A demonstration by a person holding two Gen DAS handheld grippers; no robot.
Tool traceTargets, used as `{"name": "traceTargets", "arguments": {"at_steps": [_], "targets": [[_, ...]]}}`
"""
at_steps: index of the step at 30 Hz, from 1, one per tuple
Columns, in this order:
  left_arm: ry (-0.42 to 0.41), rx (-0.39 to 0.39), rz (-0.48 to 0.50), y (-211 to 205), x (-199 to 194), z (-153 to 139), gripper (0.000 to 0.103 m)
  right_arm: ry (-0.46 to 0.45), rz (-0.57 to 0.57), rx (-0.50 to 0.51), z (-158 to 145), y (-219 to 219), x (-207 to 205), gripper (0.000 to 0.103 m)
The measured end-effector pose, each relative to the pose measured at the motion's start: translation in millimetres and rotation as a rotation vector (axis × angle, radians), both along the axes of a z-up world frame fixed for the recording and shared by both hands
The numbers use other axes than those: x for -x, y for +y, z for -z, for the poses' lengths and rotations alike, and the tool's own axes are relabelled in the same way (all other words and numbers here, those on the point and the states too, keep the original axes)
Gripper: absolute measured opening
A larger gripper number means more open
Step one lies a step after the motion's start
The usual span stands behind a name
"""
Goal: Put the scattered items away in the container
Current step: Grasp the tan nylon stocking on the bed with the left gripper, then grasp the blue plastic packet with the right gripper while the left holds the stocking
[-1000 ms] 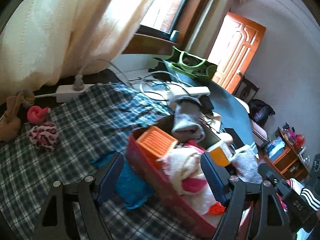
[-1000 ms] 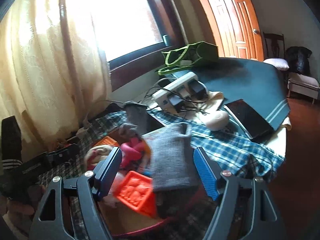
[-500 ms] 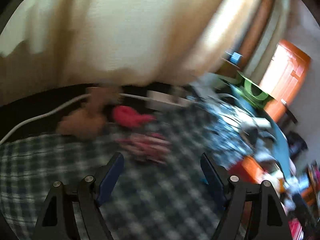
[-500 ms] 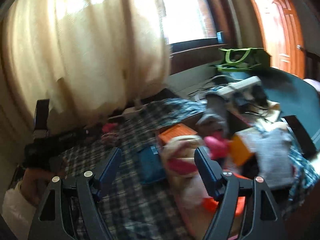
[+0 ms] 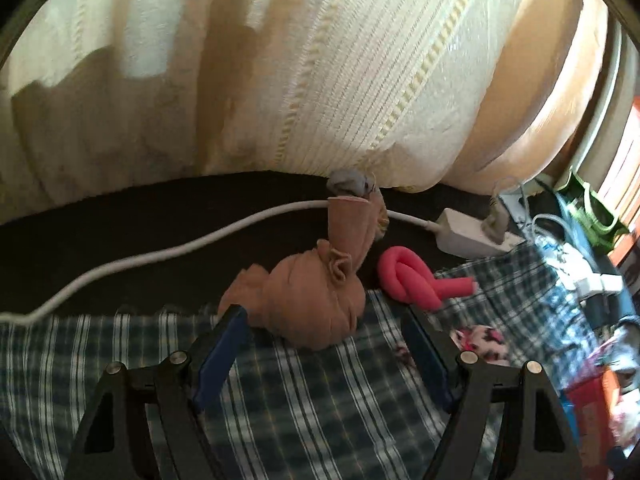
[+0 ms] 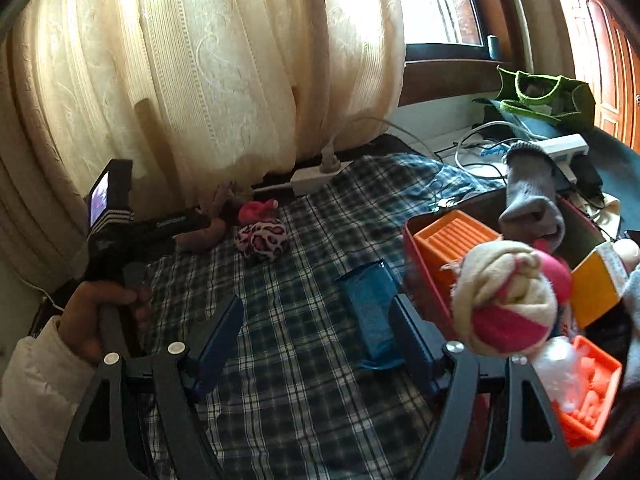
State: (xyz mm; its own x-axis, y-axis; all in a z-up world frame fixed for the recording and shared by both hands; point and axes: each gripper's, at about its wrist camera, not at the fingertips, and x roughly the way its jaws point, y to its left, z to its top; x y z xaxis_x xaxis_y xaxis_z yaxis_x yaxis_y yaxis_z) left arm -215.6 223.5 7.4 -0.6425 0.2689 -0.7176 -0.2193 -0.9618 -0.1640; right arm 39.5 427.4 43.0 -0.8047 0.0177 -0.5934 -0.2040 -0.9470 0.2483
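Just beyond left tool point(image 5: 326, 344): tan bundle point(image 5: 310, 300)

free: bare plaid cloth point(image 6: 304, 280) | obstacles: white cable point(image 5: 160, 254), curtain point(image 5: 320, 80) behind

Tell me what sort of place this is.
Probably a lived-in room at home, perhaps a bedroom: a cream curtain over a window, a checked cloth spread on the surface, and a power strip with chargers plugged in.

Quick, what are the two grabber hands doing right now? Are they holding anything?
Left gripper: open, holding nothing; the tan sock bundle sits just ahead of it.
Right gripper: open, holding nothing; the blue item lies by one finger.
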Motion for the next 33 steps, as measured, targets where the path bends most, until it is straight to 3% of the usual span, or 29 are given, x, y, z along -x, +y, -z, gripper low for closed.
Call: {"name": "traceTargets", "arguments": {"at_steps": [4, 9, 13, 16, 24, 29, 33], "targets": [[-0.015, 0.04, -0.016, 3.8, 16.7, 11.8, 0.081, -0.015, 0.002, -0.007, 6.1, -0.8, 4.5, 0.078], [-0.045, 0.002, -0.016, 0.1, 26.0, 17.6, 0.081, -0.033, 0.007, -0.013, 10.5, -0.3, 10.5, 0.078], [-0.046, -0.02, 0.006, -0.8, 26.1, 17.0, 0.064, -0.058, 0.014, -0.049, 10.7, -1.1, 15.6, 0.078], [-0.025, -0.03, 0.005, -5.4, 23.4, 11.2, 0.06, -0.087, 0.017, -0.072, 12.6, -0.8, 23.5, 0.078], [0.072, -0.096, -0.002, -18.4, 5.9, -24.1, 0.06, -0.152, -0.003, -0.152, 20.4, -6.6, 52.9, 0.078], [0.08, -0.123, 0.014, -12.1, 5.2, -29.8, 0.06, -0.193, 0.029, -0.209, 26.4, -5.3, 73.2, 0.078], [0.072, -0.133, 0.023, -9.7, 6.7, -29.2, 0.06, -0.279, 0.066, -0.318, 34.6, -12.8, 90.0, 0.079]]}}
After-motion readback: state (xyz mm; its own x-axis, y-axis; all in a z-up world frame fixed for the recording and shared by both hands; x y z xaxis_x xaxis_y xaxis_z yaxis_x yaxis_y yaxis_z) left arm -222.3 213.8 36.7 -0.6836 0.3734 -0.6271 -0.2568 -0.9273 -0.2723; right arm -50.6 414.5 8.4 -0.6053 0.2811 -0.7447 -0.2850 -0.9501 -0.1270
